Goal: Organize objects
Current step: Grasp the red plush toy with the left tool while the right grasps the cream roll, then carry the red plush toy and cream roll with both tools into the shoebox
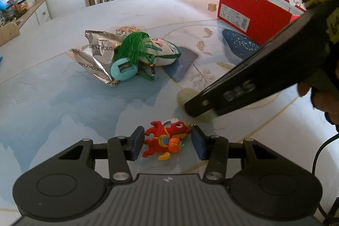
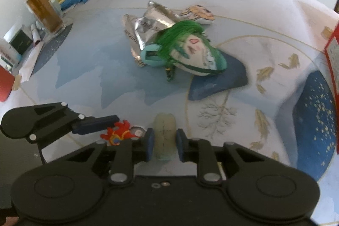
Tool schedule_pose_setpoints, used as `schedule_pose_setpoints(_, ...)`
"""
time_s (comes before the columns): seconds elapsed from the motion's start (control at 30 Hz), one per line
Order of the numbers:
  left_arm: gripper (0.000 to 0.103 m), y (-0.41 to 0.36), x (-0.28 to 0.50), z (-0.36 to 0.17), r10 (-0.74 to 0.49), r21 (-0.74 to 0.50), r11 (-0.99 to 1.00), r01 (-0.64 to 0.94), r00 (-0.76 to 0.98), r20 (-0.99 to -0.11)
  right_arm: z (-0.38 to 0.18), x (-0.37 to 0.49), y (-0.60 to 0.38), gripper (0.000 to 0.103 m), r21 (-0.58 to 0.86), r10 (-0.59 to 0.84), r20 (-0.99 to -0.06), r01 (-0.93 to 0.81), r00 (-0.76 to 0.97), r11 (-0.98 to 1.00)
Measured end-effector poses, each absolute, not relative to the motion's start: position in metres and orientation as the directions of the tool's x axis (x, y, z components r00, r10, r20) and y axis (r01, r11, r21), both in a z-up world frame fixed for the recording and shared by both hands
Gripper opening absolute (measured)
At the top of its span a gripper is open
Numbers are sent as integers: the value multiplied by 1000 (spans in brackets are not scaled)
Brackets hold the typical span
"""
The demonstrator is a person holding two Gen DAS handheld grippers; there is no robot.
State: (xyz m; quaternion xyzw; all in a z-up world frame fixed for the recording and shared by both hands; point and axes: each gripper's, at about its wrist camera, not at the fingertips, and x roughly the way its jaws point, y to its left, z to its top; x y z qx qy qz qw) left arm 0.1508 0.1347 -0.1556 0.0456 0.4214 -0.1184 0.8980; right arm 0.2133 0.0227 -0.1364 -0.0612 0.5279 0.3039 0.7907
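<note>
Left wrist view: left gripper (image 1: pixel 168 141) pinches the red dragon toy (image 1: pixel 167 140) near the red box (image 1: pixel 252 7); pads only catch its outer limbs, so it may twist free on lifting. Right gripper (image 2: pixel 164 142) clamps the pale block (image 2: pixel 164 135) (translucent, maybe slippery) beside it; grippers could bump.
</note>
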Motion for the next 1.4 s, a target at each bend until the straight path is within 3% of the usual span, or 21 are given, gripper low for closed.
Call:
schedule_pose_setpoints(0.47,48,107,163,-105,-206,-64,970,236,647,-734,-88,214,-65,21,235,430,-822,-466,372,853)
schedule_pose_setpoints(0.93,48,27,201,-51,-240,-67,958,279,649,-722,-36,231,-164,21,231,422,-766,-406,484,884)
schedule_pose_setpoints(1.4,48,-59,256,-22,-268,-62,945,320,655,-707,-18,271,-266,21,205,349,-737,-299,580,932)
